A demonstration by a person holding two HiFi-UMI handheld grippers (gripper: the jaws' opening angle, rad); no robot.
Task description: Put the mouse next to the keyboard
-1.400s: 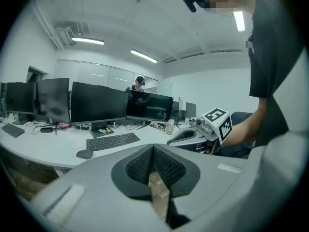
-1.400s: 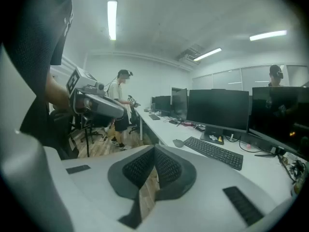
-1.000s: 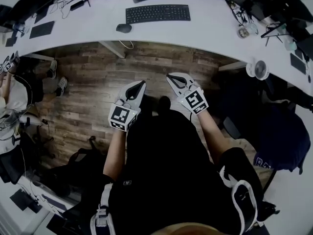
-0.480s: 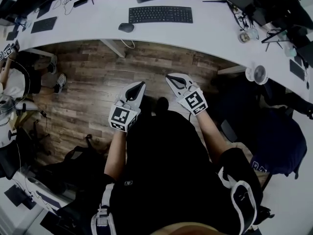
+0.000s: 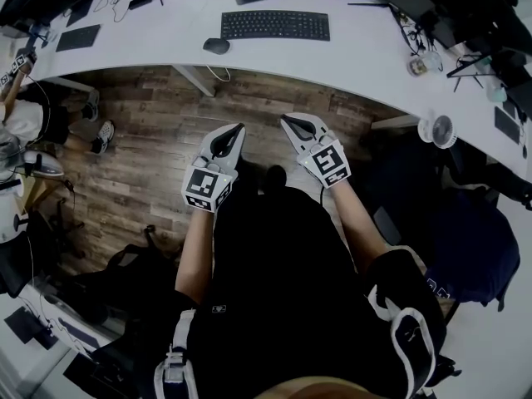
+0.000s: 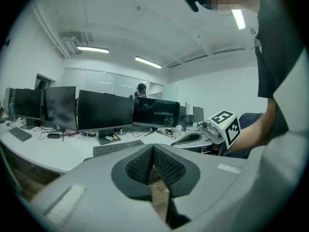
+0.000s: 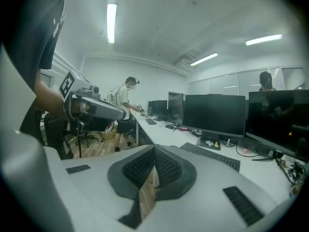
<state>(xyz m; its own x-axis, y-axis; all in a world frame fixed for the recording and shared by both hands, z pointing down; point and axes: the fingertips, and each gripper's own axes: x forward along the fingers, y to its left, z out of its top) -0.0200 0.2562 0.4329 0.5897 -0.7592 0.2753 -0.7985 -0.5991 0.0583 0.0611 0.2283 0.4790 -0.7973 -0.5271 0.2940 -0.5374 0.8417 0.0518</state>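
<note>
Both grippers are sitting slightly nearer the desk edge than a second ago, and the view of the desk is barely shifting. The left gripper [image 5: 238, 127] and the right gripper [image 5: 285, 118] are hanging over the wood floor [image 5: 150, 131], each with its jaws pressed together on nothing, the ribbed pads meeting in a seam in both gripper views.

The mouse [image 5: 216, 46] is lying on the white desk [image 5: 357, 52], well apart from both grippers: at about 11 o'clock from the left one and between 10 and 11 o'clock from the right one. It is resting just beside the left end of the keyboard [image 5: 276, 25], at the keyboard's 8 o'clock.

In the left gripper view the gripper's own grey body is covering the near desk edge, so only the keyboard [image 6: 118, 148] is showing below the monitors [image 6: 104, 111]. The key legends are too small to read. Each marker cube [image 5: 205, 189] is carrying black-and-white squares – no legible words.
</note>
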